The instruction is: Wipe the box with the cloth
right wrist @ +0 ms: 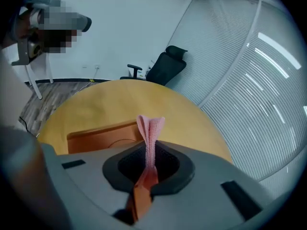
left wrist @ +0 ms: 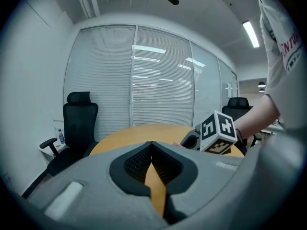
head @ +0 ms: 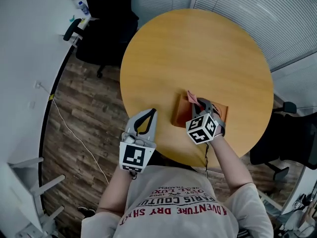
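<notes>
Black office chair (head: 106,31) at the 10 o'clock side of the round wooden counter (head: 198,53). White blinds (head: 257,19) at 1 o'clock, plank floor (head: 84,118) below.

Flat brown box (head: 181,114) sits at counter's 5 o'clock. Right gripper (head: 200,103) over it, fingers pinched tight on folded pink cloth (right wrist: 150,128).

Left gripper (left wrist: 151,143) at 7 o'clock edge, fingers closed, empty.

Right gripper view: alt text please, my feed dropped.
The right claw is shut on a folded pink cloth that sticks up between its jaws. The orange-brown box lies just beyond, on the round wooden table.
</notes>
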